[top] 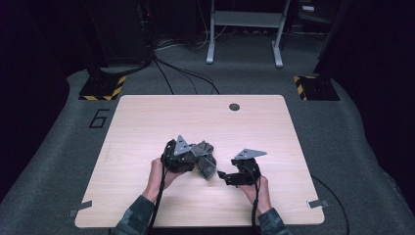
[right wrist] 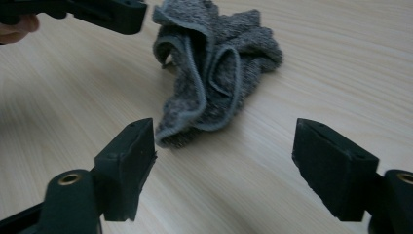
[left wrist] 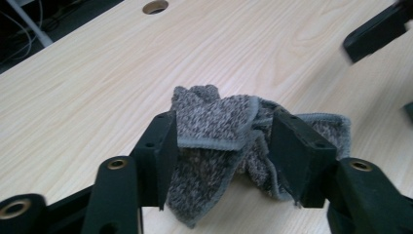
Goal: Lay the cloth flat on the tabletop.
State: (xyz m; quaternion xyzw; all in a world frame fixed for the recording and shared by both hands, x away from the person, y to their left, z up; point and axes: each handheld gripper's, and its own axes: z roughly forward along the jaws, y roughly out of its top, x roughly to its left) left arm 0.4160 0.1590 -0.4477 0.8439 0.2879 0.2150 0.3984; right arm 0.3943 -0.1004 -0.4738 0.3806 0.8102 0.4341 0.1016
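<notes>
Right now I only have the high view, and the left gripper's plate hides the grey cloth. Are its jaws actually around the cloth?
Observer: Yes. In the left gripper view the left gripper has the bunched grey cloth between its jaws, with folds bulging past both pads.
Operator: And the right one, open or shut?
Observer: The right gripper is wide open, with bare table between its jaws.
Operator: Is it touching the cloth?
Observer: Its left pad sits very near the cloth's nearest hemmed corner; I cannot tell whether they touch.
</notes>
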